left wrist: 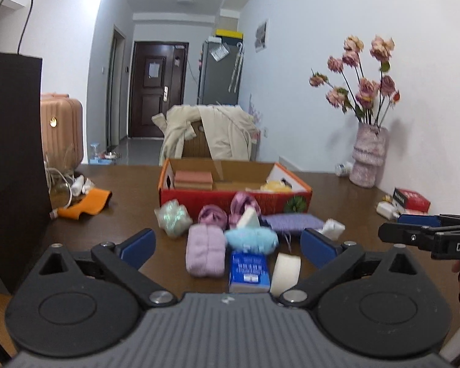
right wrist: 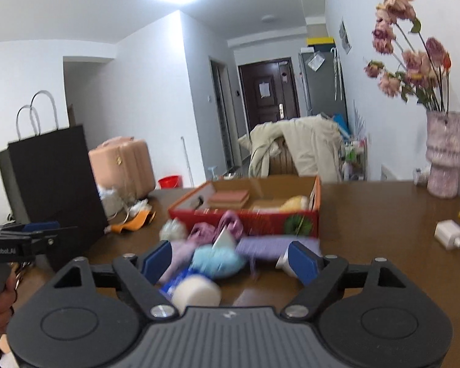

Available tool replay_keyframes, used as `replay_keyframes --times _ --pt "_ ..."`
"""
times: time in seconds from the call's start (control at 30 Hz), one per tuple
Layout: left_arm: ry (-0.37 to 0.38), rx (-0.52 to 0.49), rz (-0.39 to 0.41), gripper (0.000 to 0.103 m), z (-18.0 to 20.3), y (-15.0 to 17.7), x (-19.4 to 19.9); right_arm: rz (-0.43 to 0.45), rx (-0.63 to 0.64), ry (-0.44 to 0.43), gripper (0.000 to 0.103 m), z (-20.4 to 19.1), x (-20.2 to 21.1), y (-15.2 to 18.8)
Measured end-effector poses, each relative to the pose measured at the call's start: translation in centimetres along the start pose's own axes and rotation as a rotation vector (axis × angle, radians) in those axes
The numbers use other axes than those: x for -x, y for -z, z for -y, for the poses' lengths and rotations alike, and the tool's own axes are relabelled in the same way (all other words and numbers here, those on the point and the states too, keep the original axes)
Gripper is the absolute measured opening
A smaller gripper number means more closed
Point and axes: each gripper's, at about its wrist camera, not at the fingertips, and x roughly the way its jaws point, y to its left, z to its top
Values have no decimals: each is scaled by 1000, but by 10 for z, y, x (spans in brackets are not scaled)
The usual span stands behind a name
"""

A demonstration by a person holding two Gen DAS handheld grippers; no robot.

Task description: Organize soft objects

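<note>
A pile of soft things lies on the brown table in front of a red cardboard box [left wrist: 199, 197]: a lilac folded cloth [left wrist: 205, 254], a fluffy light-blue item [left wrist: 251, 239], a pale-green puff [left wrist: 172, 217], pink scrunchies [left wrist: 212, 214], a purple knit pad [left wrist: 294, 222], a white roll [left wrist: 286, 271] and a blue tissue pack [left wrist: 249, 271]. The box [right wrist: 254, 219] holds pink sponges [left wrist: 193, 179] and a yellow item [left wrist: 274, 186]. My left gripper [left wrist: 228, 242] is open just short of the pile. My right gripper [right wrist: 230, 260] is open, its jaws on either side of the light-blue item [right wrist: 216, 260].
A tall black paper bag [left wrist: 12, 168] stands at the table's left. An orange cloth [left wrist: 87, 204] and cables lie beside it. A pink vase of flowers [left wrist: 369, 156] stands at the right by the wall, with a red box [left wrist: 412, 199] and a white charger [right wrist: 449, 233] nearby.
</note>
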Motion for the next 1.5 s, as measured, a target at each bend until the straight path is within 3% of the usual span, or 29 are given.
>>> replay_keyframes --times 0.33,0.53,0.73,0.9,1.0,1.13,1.23,1.33,1.47,1.5 --pt "-13 46 -70 103 -16 11 -42 -25 12 -29 81 -26 -9 9" --pt "-40 36 -134 101 -22 18 -111 -76 18 -52 65 -30 -50 0" --pt "-47 35 -197 82 -39 28 -167 -152 85 -58 55 -40 -119 -21" --pt "-29 68 -227 77 -63 31 -173 -232 138 -114 49 -48 -191 -37" --pt "-89 82 -203 78 -84 28 -166 -309 159 -176 45 -53 -234 -42" --pt "-125 200 -177 77 -118 19 -156 -404 156 -243 44 -61 -273 -41" --pt "-43 325 -183 75 -133 12 -156 -456 130 -257 44 -65 -293 -34" --pt "55 462 -268 59 -143 12 -169 -508 77 -248 42 -64 -309 -29" --pt "72 525 -326 30 -150 22 -187 -552 5 -282 29 -57 -318 -26" --pt "78 545 -330 27 -153 24 -190 -560 0 -287 28 -56 -318 -25"
